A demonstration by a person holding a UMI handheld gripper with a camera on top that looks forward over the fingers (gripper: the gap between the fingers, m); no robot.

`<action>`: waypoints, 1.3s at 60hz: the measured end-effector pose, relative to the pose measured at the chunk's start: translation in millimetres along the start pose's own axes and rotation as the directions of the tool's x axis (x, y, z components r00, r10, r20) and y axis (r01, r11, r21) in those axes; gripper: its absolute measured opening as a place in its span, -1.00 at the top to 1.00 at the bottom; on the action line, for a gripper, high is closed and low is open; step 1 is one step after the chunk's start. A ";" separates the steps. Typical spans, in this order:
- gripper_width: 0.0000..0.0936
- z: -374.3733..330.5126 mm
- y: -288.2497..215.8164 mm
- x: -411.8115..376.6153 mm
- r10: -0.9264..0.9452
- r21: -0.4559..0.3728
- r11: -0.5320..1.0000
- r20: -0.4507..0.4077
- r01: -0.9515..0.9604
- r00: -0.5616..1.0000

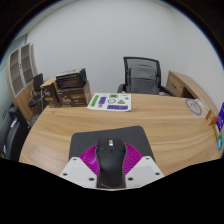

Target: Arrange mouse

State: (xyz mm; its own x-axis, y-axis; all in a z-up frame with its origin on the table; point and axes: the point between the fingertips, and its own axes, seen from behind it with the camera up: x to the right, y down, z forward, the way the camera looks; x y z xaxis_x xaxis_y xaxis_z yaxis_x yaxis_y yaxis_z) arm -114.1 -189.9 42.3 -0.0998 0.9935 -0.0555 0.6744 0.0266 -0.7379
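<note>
Gripper [110, 172] clenched on the mouse [110, 160] w/ both pads, held over the mat's [108, 138] near edge, prob. so it can go down squarely on it.

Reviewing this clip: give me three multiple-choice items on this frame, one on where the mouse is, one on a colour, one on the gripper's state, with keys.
1. Where is the black computer mouse?
A. Between the gripper's fingers, on the dark grey mouse pad
B. On the black office chair
C. Beside the printed sheet

2. What colour is the wide table?
A. White
B. Light wood brown
C. Black

3. How does the gripper stand?
A. Shut on nothing
B. Out of view
C. Both purple-padded fingers close against the mouse's sides

Answers:
1 A: the mouse lies on the pad, between the fingers.
2 B: its top shows wood grain.
3 C: the pads appear to press on the mouse from either side.
</note>
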 end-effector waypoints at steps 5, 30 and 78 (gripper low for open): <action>0.42 15.3 25.9 -7.4 -0.024 -0.030 0.999 -0.011 0.023 1.000; -0.80 9.5 46.4 5.2 -0.046 -0.054 0.998 -0.077 0.042 0.996; -0.83 -329.8 67.6 97.6 0.032 0.028 0.999 -0.206 -0.027 0.978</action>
State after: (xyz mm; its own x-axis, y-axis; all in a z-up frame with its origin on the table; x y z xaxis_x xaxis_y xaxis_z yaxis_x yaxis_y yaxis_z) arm 163.0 -54.5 208.9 0.0748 0.9954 0.0605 0.6560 -0.0034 -0.7548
